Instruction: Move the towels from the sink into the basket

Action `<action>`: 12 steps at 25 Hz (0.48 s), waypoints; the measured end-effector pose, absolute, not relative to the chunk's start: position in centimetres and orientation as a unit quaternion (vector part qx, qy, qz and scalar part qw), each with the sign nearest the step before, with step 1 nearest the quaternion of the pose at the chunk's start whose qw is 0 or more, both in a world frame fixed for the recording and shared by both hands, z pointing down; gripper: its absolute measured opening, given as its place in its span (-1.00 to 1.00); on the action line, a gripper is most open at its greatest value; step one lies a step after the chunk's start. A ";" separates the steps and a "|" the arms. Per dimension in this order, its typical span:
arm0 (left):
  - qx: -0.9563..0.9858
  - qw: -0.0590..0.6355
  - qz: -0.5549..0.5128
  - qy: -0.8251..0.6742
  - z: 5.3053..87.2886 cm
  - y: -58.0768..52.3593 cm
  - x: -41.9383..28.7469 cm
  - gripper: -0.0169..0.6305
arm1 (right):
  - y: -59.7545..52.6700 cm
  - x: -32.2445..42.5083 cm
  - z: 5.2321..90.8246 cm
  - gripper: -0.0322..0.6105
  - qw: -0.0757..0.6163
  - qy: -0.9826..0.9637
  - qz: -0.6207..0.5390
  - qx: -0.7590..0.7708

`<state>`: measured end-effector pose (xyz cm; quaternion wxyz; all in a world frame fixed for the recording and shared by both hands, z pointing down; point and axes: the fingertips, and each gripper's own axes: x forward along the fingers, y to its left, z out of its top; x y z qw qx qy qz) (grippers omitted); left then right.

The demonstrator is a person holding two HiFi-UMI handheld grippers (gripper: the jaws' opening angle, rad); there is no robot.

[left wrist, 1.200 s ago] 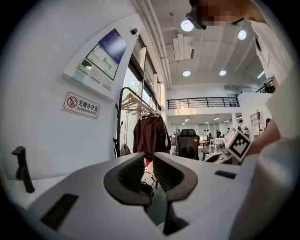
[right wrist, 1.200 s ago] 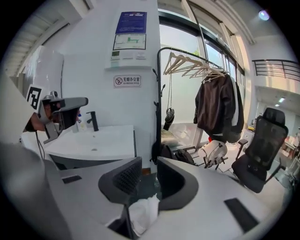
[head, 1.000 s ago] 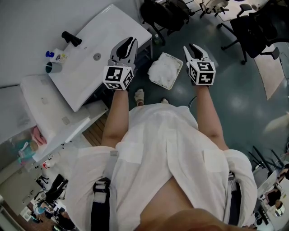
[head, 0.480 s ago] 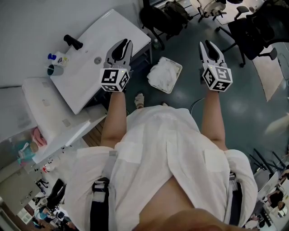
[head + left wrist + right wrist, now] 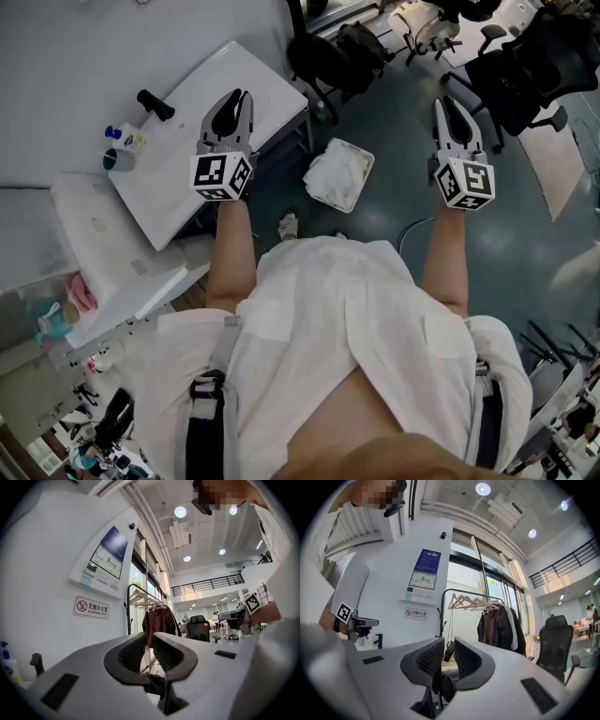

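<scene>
Holding my left tongs [image 5: 238, 97] and just-narrowed right tongs [image 5: 449, 103] empty, barely parted, since towels [image 5: 333, 178] fill the centre basket [image 5: 367, 159] and the upper-left sink [image 5: 161, 164] looks bare.

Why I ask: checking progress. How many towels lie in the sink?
0. The sink looks bare, though the left gripper hides part; white towels lie piled in the floor basket.

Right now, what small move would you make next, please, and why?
Probably swing the left gripper aside for a last look: the sink shows no towel where visible, and white towels already lie in the basket.
</scene>
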<state>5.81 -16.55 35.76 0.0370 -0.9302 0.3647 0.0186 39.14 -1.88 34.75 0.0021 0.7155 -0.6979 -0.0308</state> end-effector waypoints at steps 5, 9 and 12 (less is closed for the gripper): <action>-0.927 0.039 0.022 0.372 35.2 -16.2 5.5 -0.80 | -0.9 39.2 33.9 -0.71 -0.003 -0.706 -0.047 0.707; -0.927 0.044 0.022 0.371 34.9 -15.6 5.9 -0.80 | -0.4 39.4 33.5 -0.80 -0.006 -0.712 -0.052 0.701; -0.928 0.046 0.023 0.369 34.7 -15.2 6.2 -0.80 | -0.2 39.8 33.3 -0.81 -0.011 -0.711 -0.051 0.701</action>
